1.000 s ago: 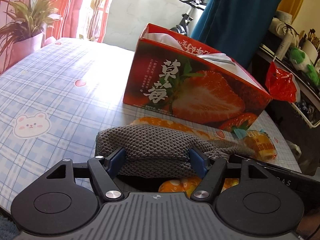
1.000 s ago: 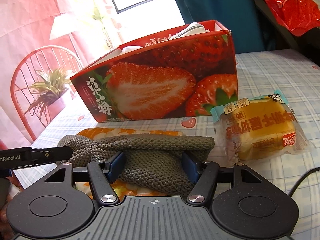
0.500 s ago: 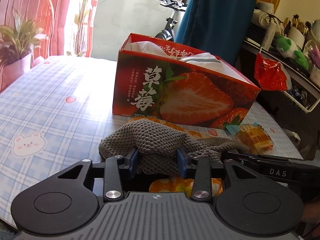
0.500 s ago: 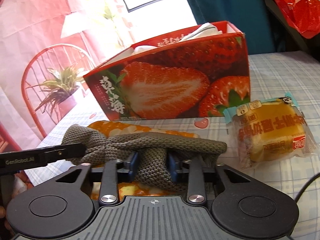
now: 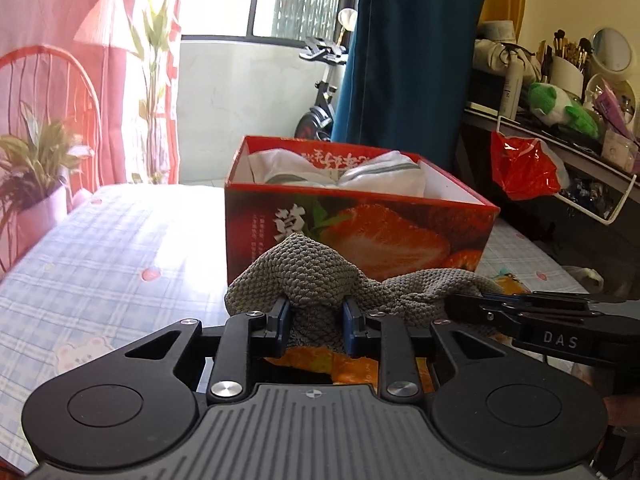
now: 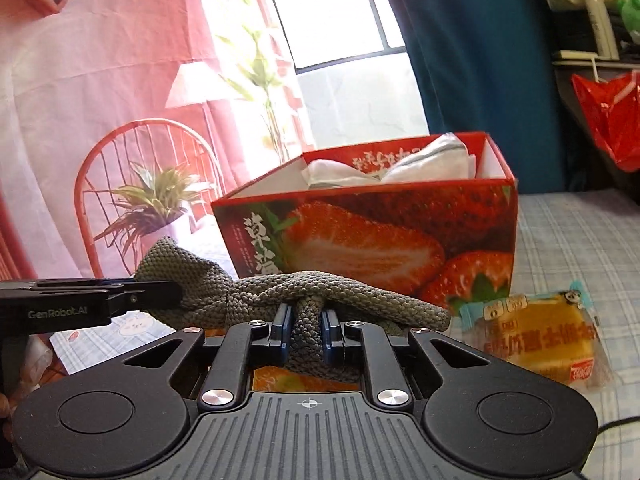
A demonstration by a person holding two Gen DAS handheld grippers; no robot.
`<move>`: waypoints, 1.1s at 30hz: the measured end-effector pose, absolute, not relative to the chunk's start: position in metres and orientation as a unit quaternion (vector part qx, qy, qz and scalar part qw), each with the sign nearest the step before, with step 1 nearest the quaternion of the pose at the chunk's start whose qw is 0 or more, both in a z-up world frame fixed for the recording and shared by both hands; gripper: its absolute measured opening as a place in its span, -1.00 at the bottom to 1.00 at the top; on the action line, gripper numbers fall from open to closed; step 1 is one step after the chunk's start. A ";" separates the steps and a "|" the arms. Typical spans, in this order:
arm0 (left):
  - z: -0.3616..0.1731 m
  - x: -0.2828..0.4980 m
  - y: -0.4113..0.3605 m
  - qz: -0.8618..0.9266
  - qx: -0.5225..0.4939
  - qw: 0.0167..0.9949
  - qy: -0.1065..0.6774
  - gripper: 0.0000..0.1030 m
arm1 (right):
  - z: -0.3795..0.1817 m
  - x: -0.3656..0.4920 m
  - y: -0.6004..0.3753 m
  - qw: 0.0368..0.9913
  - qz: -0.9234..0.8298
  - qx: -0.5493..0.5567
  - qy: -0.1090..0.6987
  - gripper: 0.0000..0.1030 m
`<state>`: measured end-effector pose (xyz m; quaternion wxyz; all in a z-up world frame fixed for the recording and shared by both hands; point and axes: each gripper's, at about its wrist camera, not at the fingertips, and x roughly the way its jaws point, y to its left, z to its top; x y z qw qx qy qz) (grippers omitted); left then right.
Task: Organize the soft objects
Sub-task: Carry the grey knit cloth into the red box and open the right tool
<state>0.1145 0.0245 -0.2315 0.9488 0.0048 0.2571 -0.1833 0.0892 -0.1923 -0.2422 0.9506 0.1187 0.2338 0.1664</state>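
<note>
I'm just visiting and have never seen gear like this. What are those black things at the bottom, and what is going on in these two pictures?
No robot here: a person holds a two-finger gripper in each hand, and each carries a forward-looking camera. One picture is from the left gripper, the other from the right gripper. Both are clamped on the same grey knitted cloth, bunched between them. Behind it stands a strawberry box with white cloth inside. A wrapped cake lies on the checked tablecloth.

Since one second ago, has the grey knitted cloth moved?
Yes. The grey knitted cloth has risen: in the left wrist view it now overlaps the strawberry box front, where it earlier lay below it. Both grippers pinch it.
</note>
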 end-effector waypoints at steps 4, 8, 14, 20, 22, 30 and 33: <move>-0.223 0.130 0.030 -0.199 -0.024 0.942 0.271 -0.49 | -0.231 0.095 -0.197 0.953 0.168 0.117 0.224 -0.73; -0.196 0.153 0.032 -0.218 -0.045 0.939 0.261 -0.49 | -0.206 0.115 -0.208 0.955 0.174 0.122 0.207 -0.73; -0.161 0.211 0.033 -0.249 -0.094 0.923 0.279 -0.49 | -0.160 0.166 -0.235 0.951 0.182 0.155 0.195 -0.74; -0.153 0.285 0.012 -0.236 -0.075 0.915 0.318 -0.49 | -0.142 0.232 -0.241 0.949 0.176 0.131 0.227 -0.74; -0.158 0.305 0.001 -0.227 -0.066 0.913 0.333 -0.49 | -0.148 0.253 -0.245 0.944 0.167 0.134 0.249 -0.74; -0.201 0.356 -0.038 -0.214 -0.013 0.889 0.404 -0.49 | -0.192 0.315 -0.248 0.912 0.126 0.143 0.363 -0.74; -0.215 0.368 -0.043 -0.211 -0.002 0.880 0.425 -0.49 | -0.207 0.330 -0.249 0.897 0.115 0.137 0.404 -0.74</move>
